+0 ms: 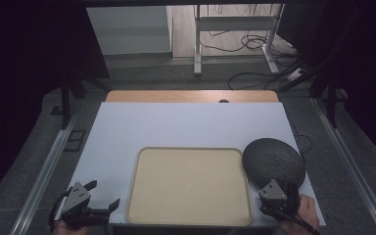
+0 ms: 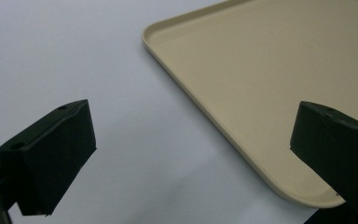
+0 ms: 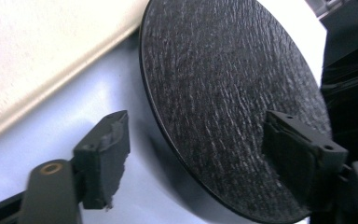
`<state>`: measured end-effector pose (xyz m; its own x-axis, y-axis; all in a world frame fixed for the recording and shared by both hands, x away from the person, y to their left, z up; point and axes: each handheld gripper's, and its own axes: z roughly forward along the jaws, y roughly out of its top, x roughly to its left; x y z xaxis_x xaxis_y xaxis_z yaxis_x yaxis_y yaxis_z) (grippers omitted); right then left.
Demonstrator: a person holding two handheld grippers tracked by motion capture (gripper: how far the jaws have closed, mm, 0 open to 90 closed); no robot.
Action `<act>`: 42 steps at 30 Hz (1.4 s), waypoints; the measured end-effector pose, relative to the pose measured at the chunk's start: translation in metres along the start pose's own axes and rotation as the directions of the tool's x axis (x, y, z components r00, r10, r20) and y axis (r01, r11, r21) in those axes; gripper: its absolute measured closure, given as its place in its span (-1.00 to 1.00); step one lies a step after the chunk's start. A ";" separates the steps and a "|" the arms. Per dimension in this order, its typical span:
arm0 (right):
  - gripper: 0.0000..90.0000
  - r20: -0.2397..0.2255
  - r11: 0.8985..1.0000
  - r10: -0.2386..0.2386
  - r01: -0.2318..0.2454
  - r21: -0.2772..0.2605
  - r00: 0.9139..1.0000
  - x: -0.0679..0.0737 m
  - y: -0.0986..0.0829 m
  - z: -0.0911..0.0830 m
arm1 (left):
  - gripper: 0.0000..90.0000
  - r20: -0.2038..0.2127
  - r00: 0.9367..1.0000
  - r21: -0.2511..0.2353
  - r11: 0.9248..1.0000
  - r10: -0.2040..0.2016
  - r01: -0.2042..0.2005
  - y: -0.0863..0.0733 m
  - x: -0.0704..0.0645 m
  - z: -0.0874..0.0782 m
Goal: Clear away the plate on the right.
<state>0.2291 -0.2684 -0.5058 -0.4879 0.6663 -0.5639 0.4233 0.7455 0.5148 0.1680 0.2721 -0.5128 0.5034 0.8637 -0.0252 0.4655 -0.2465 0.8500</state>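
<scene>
nothing was moved yet: tray (image 1: pixel 189 186) sat bare, left gripper (image 1: pixel 104 196) and right gripper (image 3: pixel 196 154) both gaped, dark round plate (image 1: pixel 273 161) untouched at right.

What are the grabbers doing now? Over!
Left gripper open beside empty tray. Right gripper open at black round mat. Nothing blocking.

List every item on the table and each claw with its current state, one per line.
Beige tray: empty, flat on the table.
Black round mat: flat, beside the tray's right edge.
Left claw: open, holding nothing.
Right claw: open, one jaw over the mat's near edge.
</scene>
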 end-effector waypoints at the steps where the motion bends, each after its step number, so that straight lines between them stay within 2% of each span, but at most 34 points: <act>1: -0.37 0.023 0.999 -0.048 0.048 0.007 0.999 0.003 0.001 0.001 | -1.00 0.000 1.000 0.000 1.000 0.002 -0.002 0.000 0.000 0.000; 2: -0.37 0.023 0.999 -0.048 0.048 0.007 0.999 0.003 0.001 0.001 | -1.00 0.000 1.000 0.000 1.000 0.002 -0.002 0.000 0.000 0.000; 4: -0.33 0.035 0.996 -0.090 0.090 0.019 0.995 0.005 0.002 0.003 | -1.00 0.000 1.000 0.002 1.000 0.004 -0.004 0.000 0.000 0.000; 5: -0.32 0.049 0.992 -0.127 0.126 0.024 0.991 0.007 0.002 0.004 | -1.00 0.000 1.000 0.002 1.000 0.004 -0.004 0.000 0.000 0.000; 7: -0.31 0.055 0.990 -0.142 0.141 0.025 0.988 0.008 0.002 0.004 | -1.00 0.001 1.000 0.002 1.000 0.004 -0.004 0.000 0.000 0.000; 9: -0.28 0.080 0.983 -0.181 0.179 0.035 0.980 0.010 0.002 0.005 | -1.00 0.001 1.000 0.005 1.000 0.007 -0.007 0.000 -0.001 0.001; 12: -0.26 0.084 0.980 -0.196 0.194 0.038 0.977 0.012 0.002 0.005 | -1.00 0.002 1.000 0.004 1.000 0.009 -0.009 0.000 -0.001 0.001; 13: -0.23 0.098 0.972 -0.233 0.229 0.046 0.968 0.014 0.001 0.007 | -1.00 0.002 1.000 0.006 1.000 0.009 -0.009 0.000 -0.001 0.001; 14: -0.23 0.098 0.972 -0.233 0.229 0.046 0.968 0.014 0.001 0.007 | -1.00 0.002 1.000 0.007 1.000 0.010 -0.010 0.000 -0.001 0.001; 15: -0.20 0.108 0.967 -0.255 0.251 0.052 0.961 0.015 0.001 0.007 | -1.00 0.003 1.000 0.009 1.000 0.010 -0.010 0.000 -0.001 0.001; 18: -0.16 0.113 0.963 -0.269 0.263 0.062 0.956 0.016 0.000 0.009 | -1.00 0.004 1.000 0.009 1.000 0.011 -0.011 0.001 -0.001 0.001; 19: -0.10 0.119 0.957 -0.287 0.280 0.071 0.951 0.016 0.000 0.011 | -1.00 0.006 1.000 0.011 1.000 0.012 -0.012 0.000 -0.002 0.002; 20: -0.10 0.119 0.957 -0.287 0.280 0.071 0.951 0.016 0.000 0.011 | -1.00 0.006 1.000 0.011 1.000 0.012 -0.012 0.000 -0.002 0.002; 21: -0.05 0.128 0.952 -0.304 0.296 0.078 0.944 0.016 -0.001 0.012 | -1.00 0.006 1.000 0.012 1.000 0.014 -0.014 0.000 -0.002 0.002; 22: -0.05 0.128 0.952 -0.304 0.296 0.078 0.944 0.016 -0.001 0.012 | -1.00 0.006 1.000 0.015 1.000 0.016 -0.016 0.001 -0.002 0.002; 24: 0.01 0.142 0.941 -0.337 0.327 0.088 0.931 0.018 -0.001 0.014 | -1.00 0.008 1.000 0.017 1.000 0.018 -0.018 0.001 -0.002 0.003; 25: 0.08 0.153 0.931 -0.365 0.354 0.093 0.918 0.020 0.000 0.015 | -1.00 0.008 1.000 0.017 1.000 0.018 -0.018 0.001 -0.002 0.003; 26: 0.08 0.153 0.931 -0.365 0.354 0.093 0.918 0.020 0.000 0.015 | -1.00 0.008 1.000 0.017 1.000 0.018 -0.018 0.001 -0.002 0.003; 27: 0.14 0.166 0.916 -0.400 0.387 0.104 0.901 0.024 0.000 0.017 | -1.00 0.008 1.000 0.016 1.000 0.016 -0.017 0.001 -0.002 0.003; 28: 0.14 0.166 0.916 -0.400 0.387 0.104 0.901 0.024 0.000 0.017 | -1.00 0.008 1.000 0.016 1.000 0.016 -0.017 0.001 -0.002 0.003; 29: 0.18 0.173 0.910 -0.414 0.400 0.111 0.894 0.026 0.001 0.019 | -1.00 0.008 1.000 0.016 1.000 0.017 -0.017 0.001 -0.002 0.002; 32: 0.28 0.196 0.889 -0.456 0.436 0.136 0.868 0.031 0.002 0.022 | -1.00 0.011 1.000 0.020 1.000 0.020 -0.021 0.001 -0.002 0.002; 33: 0.35 0.206 0.878 -0.478 0.453 0.157 0.854 0.033 0.001 0.024 | -1.00 0.011 1.000 0.020 1.000 0.021 -0.022 0.001 -0.002 0.003; 34: 0.35 0.206 0.878 -0.478 0.453 0.157 0.854 0.033 0.001 0.024 | -1.00 0.011 1.000 0.020 1.000 0.021 -0.022 0.001 -0.002 0.003; 35: 0.40 0.212 0.870 -0.492 0.465 0.166 0.845 0.035 0.001 0.026 | -1.00 0.012 1.000 0.022 1.000 0.022 -0.022 0.001 -0.002 0.003; 36: 0.40 0.212 0.870 -0.492 0.465 0.166 0.845 0.035 0.001 0.026 | -1.00 0.012 1.000 0.022 1.000 0.022 -0.022 0.001 -0.002 0.003; 37: 0.44 0.224 0.862 -0.505 0.474 0.181 0.833 0.036 0.001 0.028 | -1.00 0.011 1.000 0.022 1.000 0.022 -0.022 0.001 -0.002 0.003; 39: 0.46 0.228 0.856 -0.516 0.483 0.186 0.826 0.036 0.001 0.030 | -1.00 0.013 1.000 0.022 1.000 0.020 -0.021 0.001 -0.002 0.003; 40: 0.46 0.228 0.856 -0.516 0.483 0.186 0.826 0.036 0.001 0.030 | -1.00 0.013 1.000 0.022 1.000 0.020 -0.021 0.001 -0.002 0.003; 41: 0.50 0.240 0.845 -0.533 0.496 0.198 0.811 0.038 0.001 0.032 | -1.00 0.013 1.000 0.021 1.000 0.023 -0.023 0.001 -0.003 0.003; 42: 0.50 0.240 0.845 -0.533 0.496 0.198 0.811 0.038 0.001 0.032 | -1.00 0.013 1.000 0.021 1.000 0.023 -0.023 0.001 -0.003 0.003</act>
<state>0.2352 -0.2415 -0.5473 -0.4378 0.1463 -0.8871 0.2671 0.9633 0.0270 0.1696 0.2680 -0.5137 0.5236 0.8519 -0.0128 0.4692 -0.2758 0.8389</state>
